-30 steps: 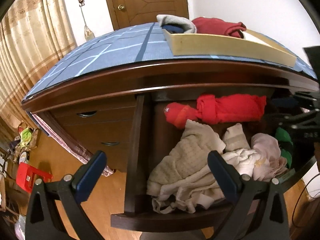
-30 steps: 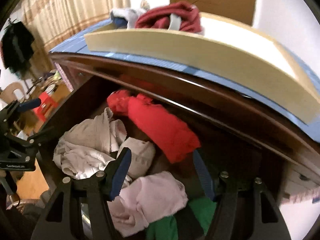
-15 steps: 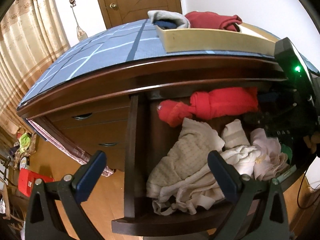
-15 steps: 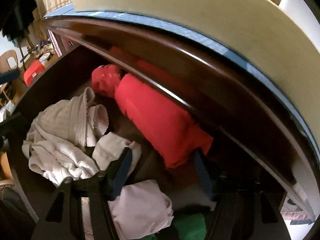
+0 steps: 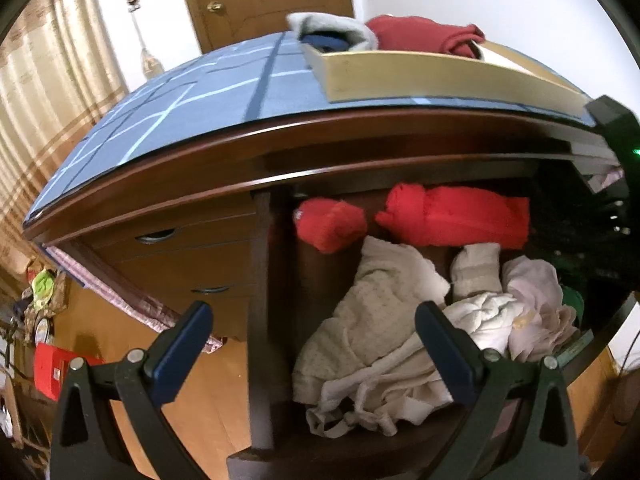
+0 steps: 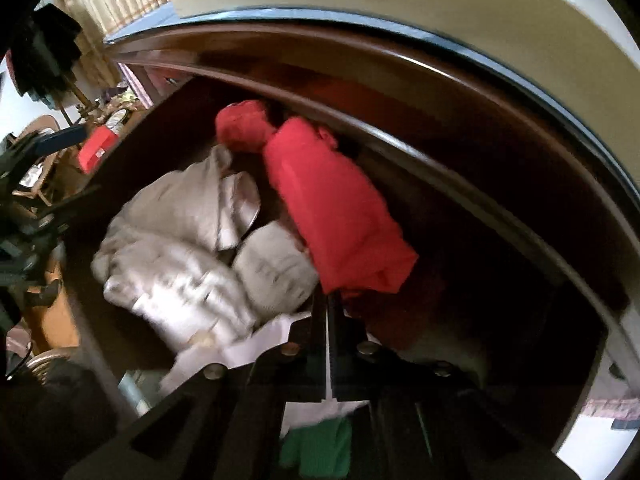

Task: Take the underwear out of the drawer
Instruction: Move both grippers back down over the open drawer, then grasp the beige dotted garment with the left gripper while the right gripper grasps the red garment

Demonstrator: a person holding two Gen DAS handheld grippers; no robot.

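Red cloth is the target here: a rolled red garment (image 6: 340, 208), judged to be the underwear, lies along the back wall of the open drawer (image 5: 260, 320), running from about 11 o'clock toward the centre of the right wrist view, with a smaller red bundle (image 6: 242, 126) touching its far end. Pale cream and white garments (image 5: 372, 320) fill the front and left of the drawer, which likely explains why the approach is made from the right side, where the red roll's near end is exposed. The right claw (image 6: 330, 304) points steeply down into the drawer, its jaws drawn fully together with only a thin slit showing between them; the tips sit at the lower corner of the red roll, and a fold of red fabric appears pinched there, though blur prevents certainty. A pink-white garment (image 6: 272, 336) and a green one (image 6: 316, 448) lie beneath the claw body. The left claw (image 5: 312, 332) hovers outside the drawer front, tilted downward, jaws spread wide and holding nothing, apparently kept clear as a standby. On the counter (image 5: 160, 112) above, at 12 o'clock, a shallow tray (image 5: 400, 80) already carries folded clothing, a probable destination.
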